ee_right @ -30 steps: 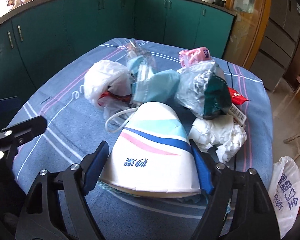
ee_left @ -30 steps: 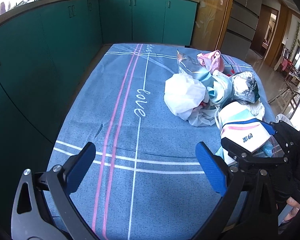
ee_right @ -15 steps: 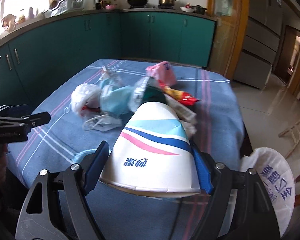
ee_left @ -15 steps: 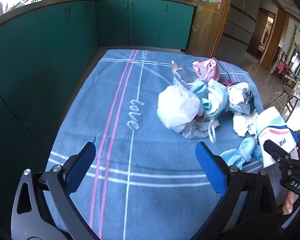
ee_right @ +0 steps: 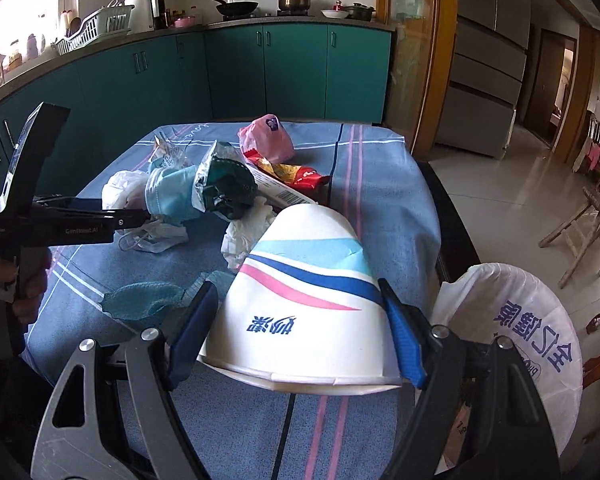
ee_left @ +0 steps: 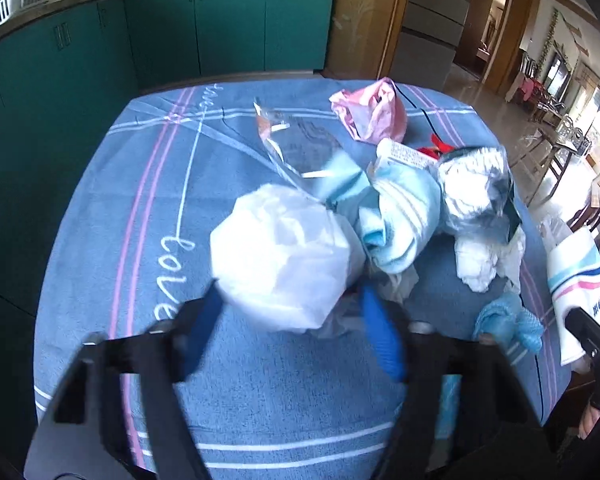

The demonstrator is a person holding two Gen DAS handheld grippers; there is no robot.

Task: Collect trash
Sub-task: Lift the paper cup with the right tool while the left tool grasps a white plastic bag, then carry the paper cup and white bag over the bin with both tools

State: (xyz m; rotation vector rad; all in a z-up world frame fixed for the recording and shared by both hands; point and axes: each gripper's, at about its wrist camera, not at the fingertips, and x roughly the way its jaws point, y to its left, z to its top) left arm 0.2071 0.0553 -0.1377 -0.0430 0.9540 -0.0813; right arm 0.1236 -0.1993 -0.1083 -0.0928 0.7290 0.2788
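Note:
A heap of trash lies on the blue tablecloth (ee_left: pixel 112 216): a white plastic bag (ee_left: pixel 284 260), blue face masks (ee_left: pixel 400 216), a foil wrapper (ee_left: pixel 476 188), a pink bag (ee_left: pixel 372 112), crumpled tissue (ee_left: pixel 484 256) and a blue net cap (ee_left: pixel 508 324). My left gripper (ee_left: pixel 292 312) is open, its blue pads on either side of the white bag's near end. My right gripper (ee_right: pixel 300 320) is shut on a flattened white paper cup (ee_right: pixel 304 304) with blue and pink stripes, held over the table's near right corner. The cup also shows in the left wrist view (ee_left: pixel 580 292).
A white trash bag (ee_right: pixel 516 328) with blue print hangs open off the table's right side, by the right gripper. Teal cabinets (ee_right: pixel 260 72) run behind and to the left. A red snack wrapper (ee_right: pixel 300 174) lies on the cloth. Wooden chairs (ee_right: pixel 580 224) stand right.
My left gripper has moved forward and right to the white plastic bag, which now sits between its pads. My right gripper has carried the cup back toward the table's right edge, nearer the trash bag.

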